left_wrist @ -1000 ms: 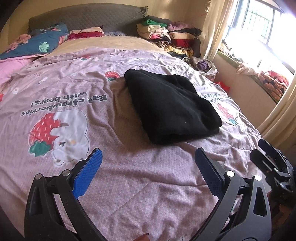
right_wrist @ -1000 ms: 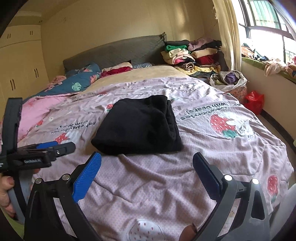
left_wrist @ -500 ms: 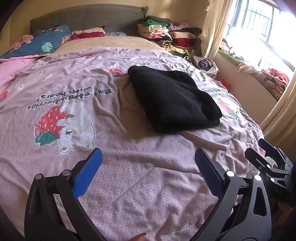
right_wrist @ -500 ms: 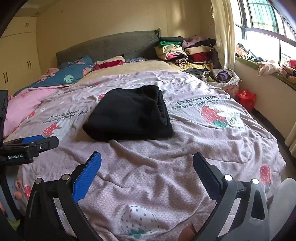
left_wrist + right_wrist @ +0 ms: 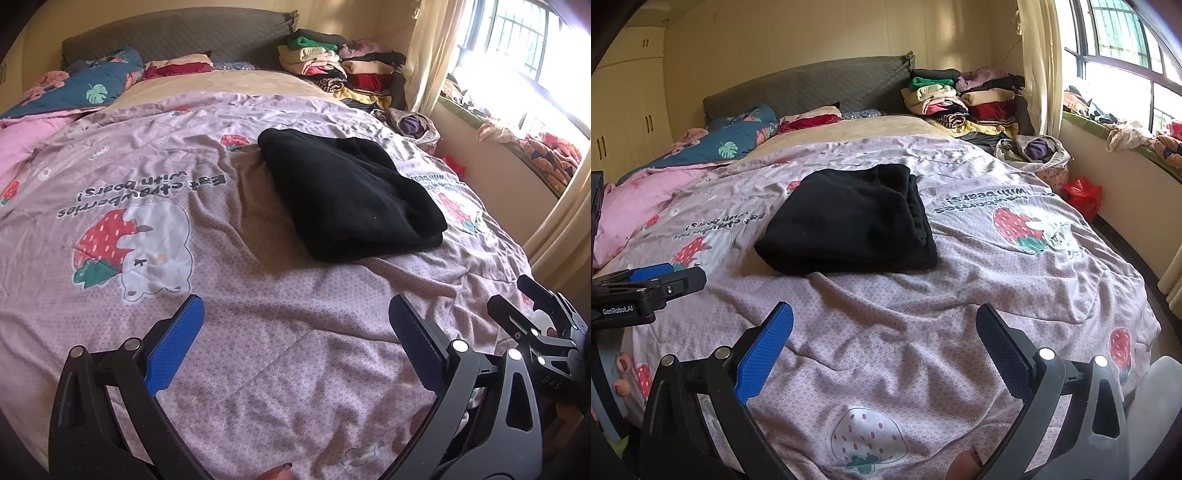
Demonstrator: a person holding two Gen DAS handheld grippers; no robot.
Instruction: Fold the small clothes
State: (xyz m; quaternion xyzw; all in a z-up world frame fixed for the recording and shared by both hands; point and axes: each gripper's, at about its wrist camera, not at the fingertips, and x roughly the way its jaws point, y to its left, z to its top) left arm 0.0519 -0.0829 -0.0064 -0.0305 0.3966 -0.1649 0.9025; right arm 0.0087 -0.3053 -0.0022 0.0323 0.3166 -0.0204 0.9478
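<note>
While both claws gape, basket (image 5: pixel 1051 164) holding clothes (image 5: pixel 1036 147)

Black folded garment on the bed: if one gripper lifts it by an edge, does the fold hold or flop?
The black garment looks like thick, soft knit, so it would probably sag and unfold from one edge. Its stacked layers show at the right side, so they would likely slide apart. On the wrinkled quilt a push would probably bunch it, not slide it.

Black garment (image 5: pixel 351 201) — folded flat, mid-bed.
</note>
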